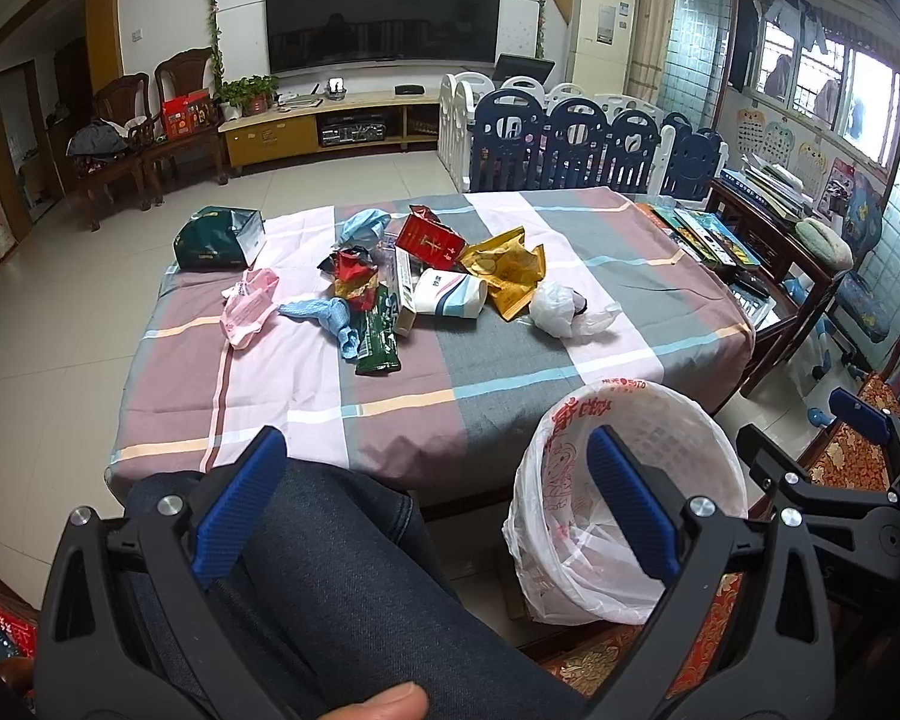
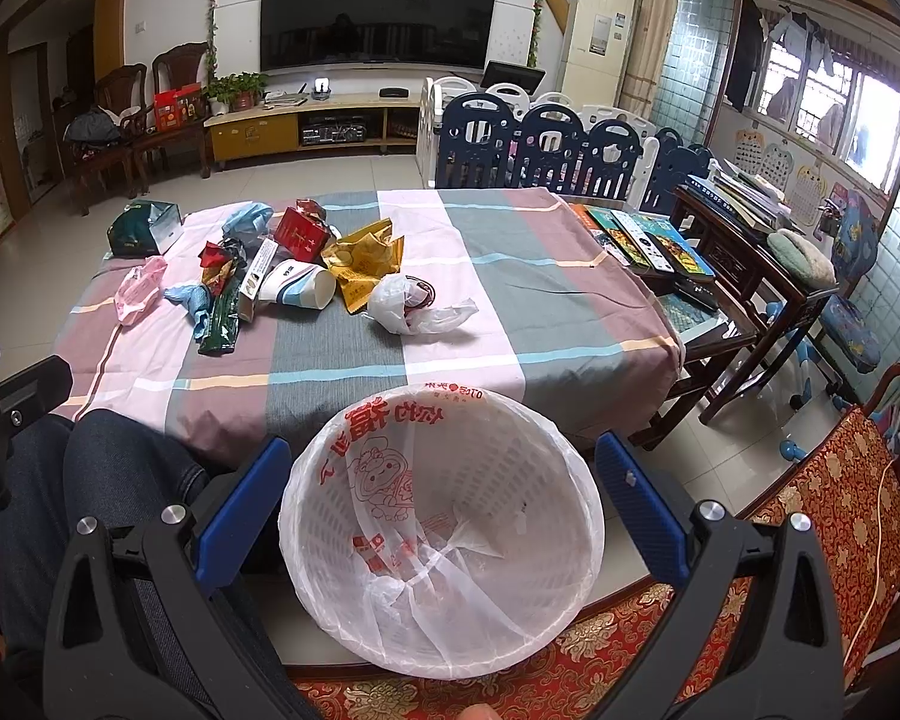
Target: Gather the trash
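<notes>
left gripper jaws spread | right gripper jaws spread | bin empty

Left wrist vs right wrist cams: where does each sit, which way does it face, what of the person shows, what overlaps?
Left wrist: above the lap, facing the table; open left gripper frames a denim-clad leg; thumb tip at bottom; right gripper at far right.
Right wrist: over the lined bin, facing the same way; open right gripper; leg at left.
Shared: trash pile, bin, TV.
</notes>
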A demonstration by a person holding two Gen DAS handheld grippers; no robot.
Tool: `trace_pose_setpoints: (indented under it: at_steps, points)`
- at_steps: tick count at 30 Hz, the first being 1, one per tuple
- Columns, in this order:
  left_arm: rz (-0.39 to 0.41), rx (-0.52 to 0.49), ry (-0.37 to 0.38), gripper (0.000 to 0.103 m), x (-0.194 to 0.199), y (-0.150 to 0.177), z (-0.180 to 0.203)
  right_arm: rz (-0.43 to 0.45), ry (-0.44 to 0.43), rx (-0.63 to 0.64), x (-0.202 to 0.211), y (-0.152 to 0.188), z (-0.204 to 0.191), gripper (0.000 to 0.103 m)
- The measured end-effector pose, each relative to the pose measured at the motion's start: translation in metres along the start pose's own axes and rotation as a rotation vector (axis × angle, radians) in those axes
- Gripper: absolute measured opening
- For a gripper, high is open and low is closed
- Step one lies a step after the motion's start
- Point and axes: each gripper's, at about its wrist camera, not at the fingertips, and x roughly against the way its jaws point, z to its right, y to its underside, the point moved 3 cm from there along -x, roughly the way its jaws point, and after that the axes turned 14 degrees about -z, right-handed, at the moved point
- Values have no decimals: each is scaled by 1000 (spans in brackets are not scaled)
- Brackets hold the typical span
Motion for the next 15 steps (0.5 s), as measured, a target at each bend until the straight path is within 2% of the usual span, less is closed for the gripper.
trace_pose_setpoints:
  at_steps: [15]
  points:
    - [-8, -1, -5, 100, -2, 1, 1, -3, -2, -1, 0, -1, 1, 100]
